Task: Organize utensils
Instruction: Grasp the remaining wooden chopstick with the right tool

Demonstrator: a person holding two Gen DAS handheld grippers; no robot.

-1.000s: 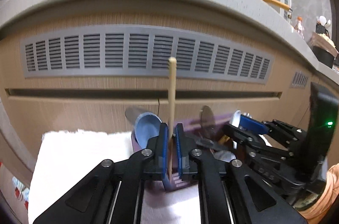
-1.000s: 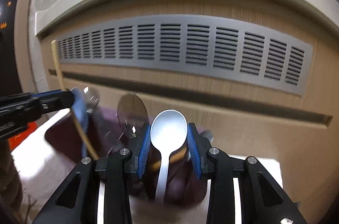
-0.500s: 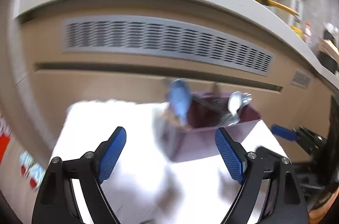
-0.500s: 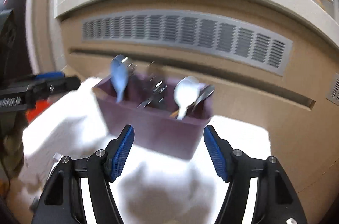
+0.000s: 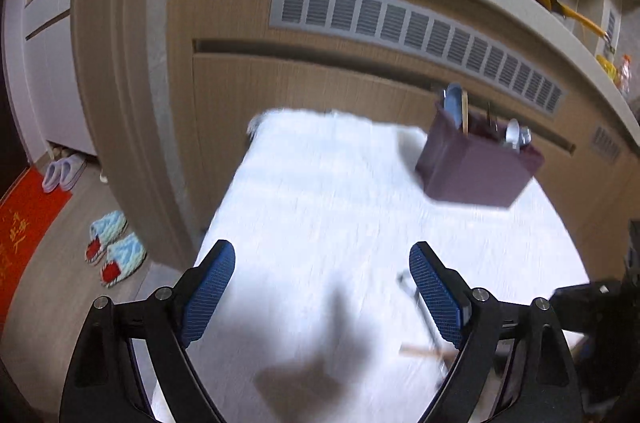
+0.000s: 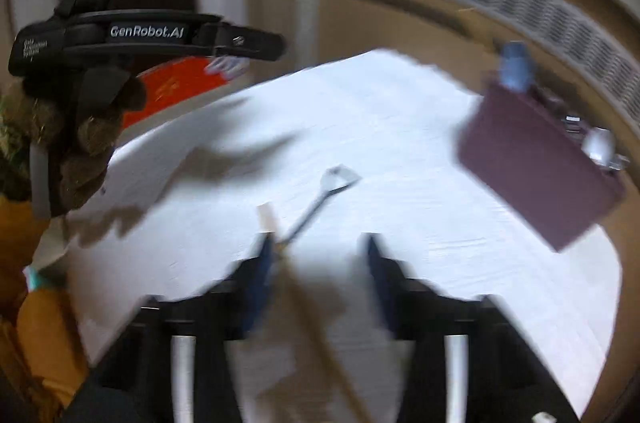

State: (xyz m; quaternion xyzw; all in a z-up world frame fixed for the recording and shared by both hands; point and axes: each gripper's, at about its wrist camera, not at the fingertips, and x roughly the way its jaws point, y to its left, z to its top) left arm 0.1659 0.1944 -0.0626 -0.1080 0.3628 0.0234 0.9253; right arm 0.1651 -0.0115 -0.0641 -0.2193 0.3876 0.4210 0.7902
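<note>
**Reaching for the loose utensils on the cloth**

The left gripper (image 5: 320, 255) is hanging spread and empty over the white cloth (image 5: 320, 183), its jaws having just been opening. The right gripper (image 6: 316, 241) has just been closing around a wooden chopstick (image 6: 266, 217), the pads not yet clamping it. A small metal spoon (image 6: 340, 177) is lying just beyond. The purple utensil holder (image 6: 532, 167) is standing far right, already part-filled. The next move is probably calling for a firm pinch, a lift and a carry rightward.

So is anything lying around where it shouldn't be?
Yes. A wooden chopstick and a small metal scoop lie crossed on the white cloth, right in front of the right gripper. The other utensils already stand in the purple holder.
</note>
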